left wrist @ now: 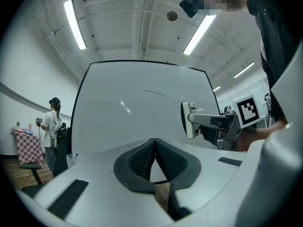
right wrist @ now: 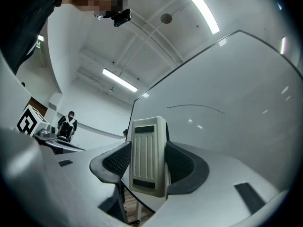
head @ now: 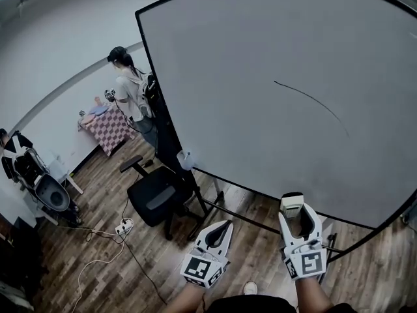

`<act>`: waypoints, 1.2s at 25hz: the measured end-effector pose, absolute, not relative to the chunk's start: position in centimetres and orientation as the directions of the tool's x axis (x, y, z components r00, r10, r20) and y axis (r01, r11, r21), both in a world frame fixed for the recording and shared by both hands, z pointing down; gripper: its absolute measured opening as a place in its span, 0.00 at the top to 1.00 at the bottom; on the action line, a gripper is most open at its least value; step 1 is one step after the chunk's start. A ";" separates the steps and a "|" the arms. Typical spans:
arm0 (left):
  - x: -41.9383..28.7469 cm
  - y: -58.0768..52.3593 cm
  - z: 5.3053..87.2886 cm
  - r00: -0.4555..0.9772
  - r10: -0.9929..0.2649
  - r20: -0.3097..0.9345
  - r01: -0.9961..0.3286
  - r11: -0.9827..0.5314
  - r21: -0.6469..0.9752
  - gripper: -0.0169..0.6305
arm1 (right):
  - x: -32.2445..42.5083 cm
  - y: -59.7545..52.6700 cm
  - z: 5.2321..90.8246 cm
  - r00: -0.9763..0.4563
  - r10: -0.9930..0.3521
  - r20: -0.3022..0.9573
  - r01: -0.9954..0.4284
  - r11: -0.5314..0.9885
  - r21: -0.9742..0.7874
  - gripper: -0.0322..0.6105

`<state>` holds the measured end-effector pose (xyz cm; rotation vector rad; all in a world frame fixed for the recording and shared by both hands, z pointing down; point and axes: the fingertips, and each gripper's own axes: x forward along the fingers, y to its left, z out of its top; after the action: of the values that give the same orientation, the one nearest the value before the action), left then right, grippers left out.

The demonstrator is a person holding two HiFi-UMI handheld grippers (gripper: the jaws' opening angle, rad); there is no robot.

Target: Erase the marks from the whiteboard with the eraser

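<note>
A large whiteboard [head: 273,90] stands in front of me with one curved black mark [head: 313,103] on its right half. The mark [right wrist: 196,107] lies above the eraser in the right gripper view, and as a thin mark [left wrist: 161,94] in the left gripper view. My right gripper [head: 292,211] is shut on a white eraser [right wrist: 148,155], held upright below the board's lower edge, apart from the mark. The eraser [left wrist: 189,120] juts to the right of my left gripper [left wrist: 154,156]. That left gripper [head: 219,230] is shut and empty.
A black office chair [head: 155,197] stands at the board's lower left, with a power strip and cables [head: 122,227] on the wood floor. A person [head: 133,96] stands by a checkered table [head: 107,128] far left. The board's frame bar [head: 234,215] runs low.
</note>
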<state>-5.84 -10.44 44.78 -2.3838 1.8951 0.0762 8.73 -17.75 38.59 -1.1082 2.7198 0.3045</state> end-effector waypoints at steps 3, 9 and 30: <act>-5.2 -13.5 44.5 0.254 -0.961 -0.105 -0.967 -0.250 -0.048 0.95 | 9.6 -20.1 38.1 -0.684 -0.682 -0.259 -0.724 0.679 0.123 0.55; -2.3 -18.5 43.8 0.350 -0.926 -0.144 -0.937 -0.346 -0.053 0.95 | 12.5 -22.5 36.9 -0.631 -0.716 -0.299 -0.772 0.616 0.155 0.55; 0.1 -31.2 37.4 0.598 -0.762 -0.249 -0.798 -0.593 -0.102 0.95 | 19.7 -33.7 31.4 -0.223 -0.896 -0.384 -0.973 0.228 0.034 0.56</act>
<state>0.06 -31.22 37.39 -2.6226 1.2974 0.2649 19.72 -33.67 31.36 -1.7498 2.2219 0.3889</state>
